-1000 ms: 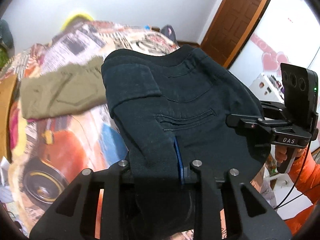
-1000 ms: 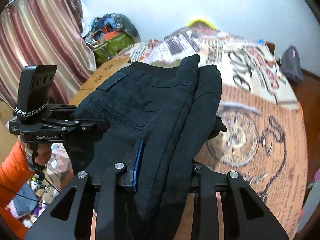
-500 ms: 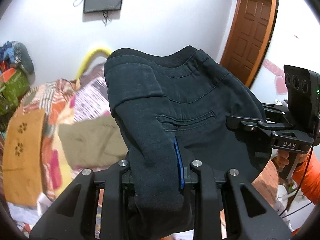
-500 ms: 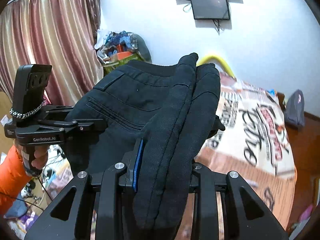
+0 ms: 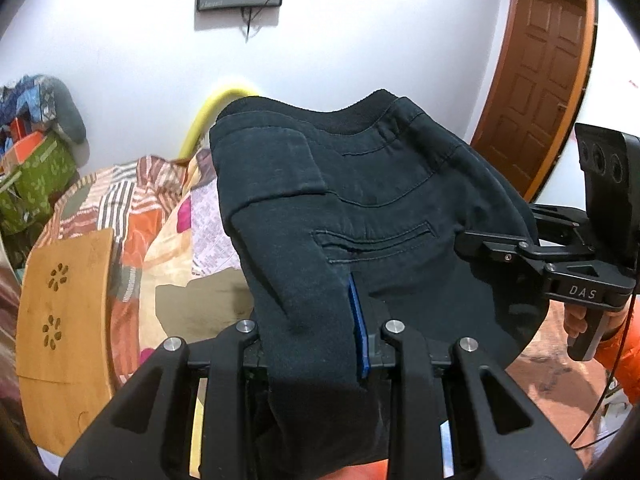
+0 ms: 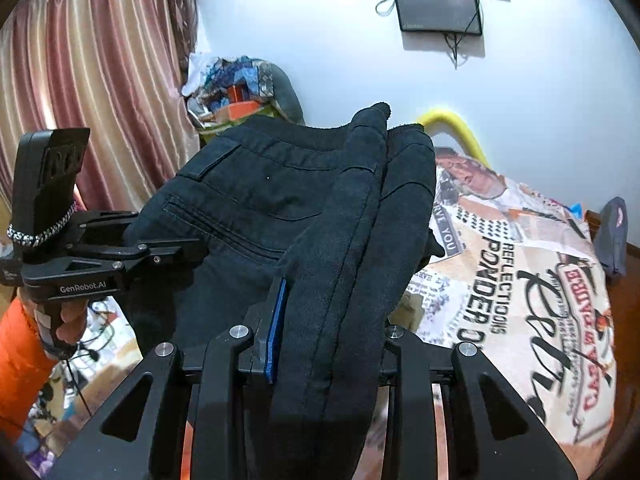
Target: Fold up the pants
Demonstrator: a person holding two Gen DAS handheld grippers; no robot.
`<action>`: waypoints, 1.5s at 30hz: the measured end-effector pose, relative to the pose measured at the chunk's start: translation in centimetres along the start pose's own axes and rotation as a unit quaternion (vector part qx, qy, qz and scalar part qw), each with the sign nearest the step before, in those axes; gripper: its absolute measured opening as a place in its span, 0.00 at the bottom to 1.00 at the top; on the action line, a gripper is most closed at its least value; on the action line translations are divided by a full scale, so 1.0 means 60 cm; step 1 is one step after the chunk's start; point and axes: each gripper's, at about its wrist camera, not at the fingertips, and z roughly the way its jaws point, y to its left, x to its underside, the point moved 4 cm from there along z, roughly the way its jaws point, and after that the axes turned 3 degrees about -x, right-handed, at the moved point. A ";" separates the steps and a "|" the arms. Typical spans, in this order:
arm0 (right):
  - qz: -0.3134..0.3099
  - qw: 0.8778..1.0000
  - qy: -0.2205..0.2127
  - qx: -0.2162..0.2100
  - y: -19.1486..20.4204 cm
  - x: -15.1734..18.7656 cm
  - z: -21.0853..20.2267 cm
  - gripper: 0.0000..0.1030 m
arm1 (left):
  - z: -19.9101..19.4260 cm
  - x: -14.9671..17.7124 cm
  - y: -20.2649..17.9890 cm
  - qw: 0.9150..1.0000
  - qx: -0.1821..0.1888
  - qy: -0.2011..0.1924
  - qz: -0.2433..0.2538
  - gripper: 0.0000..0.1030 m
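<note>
Each wrist fisheye looks forward along its own fingers, close behind the dark pants (image 5: pixel 380 216) filling centre frame. Both views share the wall monitor (image 6: pixel 438 4) at upper frame.

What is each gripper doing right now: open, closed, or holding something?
Left gripper: closed on the black pants.
Right gripper: closed on the same black pants, at the folded edge.

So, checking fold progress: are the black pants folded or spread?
Folded: the black pants show stacked layers, pinched in both the left gripper and right gripper.

Bright, even light; warped edges
</note>
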 end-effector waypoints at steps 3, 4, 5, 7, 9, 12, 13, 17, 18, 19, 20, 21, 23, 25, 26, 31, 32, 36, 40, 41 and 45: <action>0.021 0.999 0.023 -0.011 -0.024 0.012 0.063 0.26 | 0.065 0.018 0.036 1.000 -0.004 0.019 -0.004 0.27; 0.026 0.999 0.032 -0.013 -0.030 0.015 0.081 0.26 | 0.088 0.026 0.046 1.000 -0.006 0.026 -0.006 0.27; 0.030 0.999 0.041 -0.014 -0.036 0.022 0.102 0.26 | 0.114 0.038 0.061 0.999 -0.007 0.034 -0.010 0.28; 0.035 0.997 0.064 -0.014 -0.047 0.040 0.152 0.26 | 0.159 0.060 0.089 0.998 -0.008 0.054 -0.026 0.30; 0.038 0.995 0.090 -0.009 -0.058 0.055 0.188 0.26 | 0.201 0.082 0.119 0.995 -0.006 0.084 -0.054 0.31; 0.055 0.990 0.129 0.006 -0.071 0.085 0.234 0.30 | 0.251 0.118 0.152 0.989 -0.007 0.115 -0.090 0.40; 0.057 0.990 0.127 0.005 -0.076 0.090 0.235 0.31 | 0.250 0.122 0.156 0.990 -0.002 0.106 -0.094 0.43; 0.072 0.990 0.119 -0.009 -0.085 0.096 0.208 0.32 | 0.229 0.132 0.170 0.992 -0.019 0.090 -0.089 0.50; 0.065 0.991 0.119 -0.002 -0.086 0.098 0.195 0.32 | 0.221 0.135 0.173 0.992 -0.029 0.092 -0.087 0.51; 0.058 0.991 0.118 0.010 -0.087 0.099 0.179 0.32 | 0.210 0.134 0.170 0.991 -0.036 0.092 -0.086 0.51; 0.054 0.991 0.118 0.015 -0.086 0.101 0.174 0.33 | 0.200 0.135 0.171 0.991 -0.045 0.092 -0.087 0.51; 0.050 0.991 0.119 0.022 -0.082 0.102 0.154 0.33 | 0.192 0.133 0.166 0.990 -0.055 0.092 -0.088 0.51; 0.042 0.992 0.116 0.030 -0.086 0.098 0.131 0.33 | 0.169 0.125 0.162 0.989 -0.083 0.088 -0.089 0.51; 0.027 0.993 0.104 0.049 -0.079 0.087 0.094 0.33 | 0.143 0.115 0.153 0.987 -0.112 0.081 -0.081 0.50; 0.019 0.994 0.095 0.058 -0.075 0.082 0.069 0.33 | 0.118 0.109 0.140 0.987 -0.126 0.072 -0.072 0.50; 0.006 0.997 0.040 0.061 -0.046 0.050 -0.056 0.35 | -0.003 0.085 0.083 0.989 -0.132 0.023 -0.060 0.50; 0.007 0.998 0.021 0.060 -0.033 0.041 -0.093 0.35 | -0.041 0.081 0.066 0.990 -0.131 0.006 -0.058 0.50; 0.014 0.998 -0.036 0.054 0.012 0.025 -0.198 0.35 | -0.173 0.069 0.003 0.989 -0.127 -0.056 -0.047 0.50; 0.006 0.995 -0.084 0.047 0.067 0.016 -0.278 0.35 | -0.304 0.073 -0.062 0.985 -0.119 -0.120 -0.039 0.50; 0.002 0.994 -0.097 0.048 0.082 0.018 -0.297 0.35 | -0.337 0.077 -0.078 0.983 -0.119 -0.135 -0.038 0.50; -0.014 0.987 -0.152 0.042 0.152 0.035 -0.389 0.35 | -0.449 0.099 -0.135 0.976 -0.106 -0.186 -0.038 0.50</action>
